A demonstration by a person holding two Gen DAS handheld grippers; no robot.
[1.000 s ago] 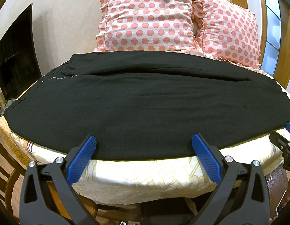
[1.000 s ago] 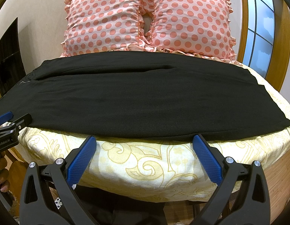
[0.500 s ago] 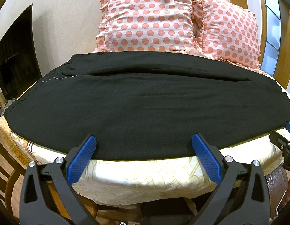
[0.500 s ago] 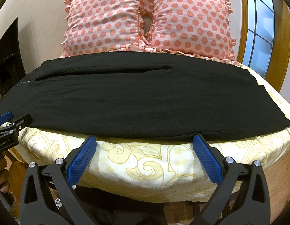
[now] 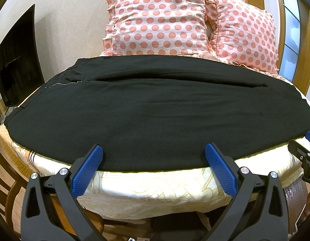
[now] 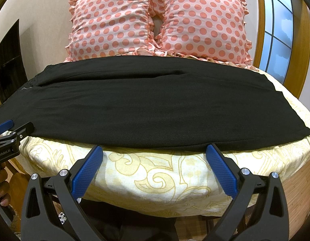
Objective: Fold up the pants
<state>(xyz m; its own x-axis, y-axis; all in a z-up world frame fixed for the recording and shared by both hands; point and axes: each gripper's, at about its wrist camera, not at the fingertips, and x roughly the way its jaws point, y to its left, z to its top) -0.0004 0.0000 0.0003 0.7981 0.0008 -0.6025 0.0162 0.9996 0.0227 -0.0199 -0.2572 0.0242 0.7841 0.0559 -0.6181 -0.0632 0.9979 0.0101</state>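
Black pants [image 5: 151, 112] lie flat across the bed, waist with a zipper at the left, leg ends at the right; they also show in the right wrist view [image 6: 147, 104]. My left gripper [image 5: 154, 156] is open and empty, fingertips at the pants' near edge toward the waist half. My right gripper [image 6: 154, 154] is open and empty, just short of the near edge toward the leg half. Each gripper shows at the edge of the other's view: the right gripper [image 5: 303, 146] and the left gripper [image 6: 12, 130].
The bed has a cream patterned sheet [image 6: 155, 172]. Two pink polka-dot pillows [image 6: 155, 20] stand behind the pants. A dark TV screen [image 5: 16, 60] is on the left wall; a window with a wooden frame [image 6: 279, 32] is on the right.
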